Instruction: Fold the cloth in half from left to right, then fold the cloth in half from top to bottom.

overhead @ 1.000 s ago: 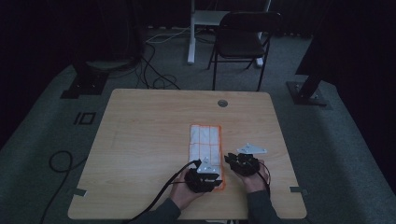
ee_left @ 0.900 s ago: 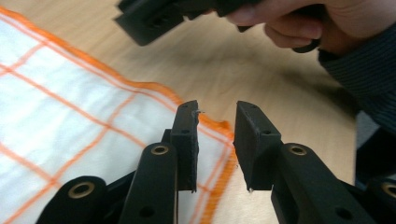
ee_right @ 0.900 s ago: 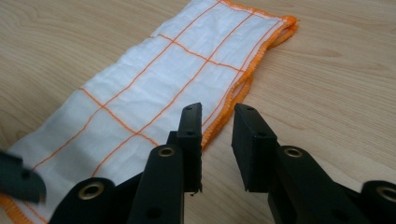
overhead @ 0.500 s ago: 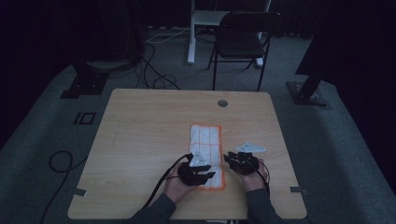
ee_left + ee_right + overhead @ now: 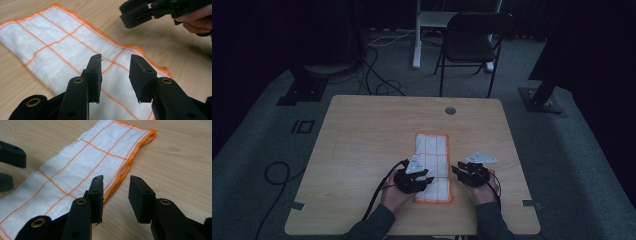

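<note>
Far left of the high view: dark floor with a loose cable [image 5: 274, 172], a black stand foot [image 5: 302, 90] in the upper left.

Centre: a pale wooden table [image 5: 362, 135], a small round hole cover [image 5: 450, 110] near its far edge.

On the table, lower middle of the frame: a folded white cloth [image 5: 432, 150] with orange grid lines and orange hem, lying flat as a long strip running away from the near edge.

Left gripper [image 5: 424, 181] in the lower middle of the high view, over the near left part of the cloth, held by a hand [image 5: 394, 197] coming in from the bottom edge. In the left gripper view [image 5: 115, 65]: jaws parted, just been opening, nothing pinched between them, white cloth [image 5: 62, 50] lying flat beneath and beyond the tips. Released.

Right gripper [image 5: 457, 171] just right of the cloth's near right edge in the high view, over bare wood, held by the other hand [image 5: 484, 192]. In the right gripper view [image 5: 115, 185]: jaws parted, just been opening, gap over bare tabletop, orange hem of the cloth [image 5: 100, 162] just left of the gap and not gripped. Released.

Upper right of the left gripper view: the right gripper [image 5: 130, 16] and fingers [image 5: 197, 21] of that hand.

Upper middle of the high view, beyond the table: a black folding chair [image 5: 472, 42]. Far right: another stand foot [image 5: 539, 97].
</note>
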Tool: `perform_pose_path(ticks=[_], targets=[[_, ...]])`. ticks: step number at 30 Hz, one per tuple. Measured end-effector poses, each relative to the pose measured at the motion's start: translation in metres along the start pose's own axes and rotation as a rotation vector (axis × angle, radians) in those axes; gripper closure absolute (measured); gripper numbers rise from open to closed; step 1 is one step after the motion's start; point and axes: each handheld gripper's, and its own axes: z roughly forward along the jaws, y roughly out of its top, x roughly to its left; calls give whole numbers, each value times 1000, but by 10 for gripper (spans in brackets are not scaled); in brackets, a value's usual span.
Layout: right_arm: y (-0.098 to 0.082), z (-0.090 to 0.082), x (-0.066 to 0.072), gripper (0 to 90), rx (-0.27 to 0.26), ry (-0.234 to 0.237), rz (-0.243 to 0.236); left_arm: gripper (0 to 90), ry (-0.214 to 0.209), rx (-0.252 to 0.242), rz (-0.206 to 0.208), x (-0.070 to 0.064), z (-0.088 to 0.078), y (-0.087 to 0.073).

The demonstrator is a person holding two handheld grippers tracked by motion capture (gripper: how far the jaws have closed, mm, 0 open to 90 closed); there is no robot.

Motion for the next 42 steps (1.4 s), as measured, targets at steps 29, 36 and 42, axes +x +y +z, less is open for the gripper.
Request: perform_pose_path(ticks=[29,36,42], targets=[[12,13,-6,624,-5,-40,0,590,155,-57,-134,66,-16,-1],[21,27,-7,648,3,-48,-4,591,175,-41,-158,77,-3,-1],[30,43,-10,652,13,-55,-3,582,191,-21,-169,88,11,9]])
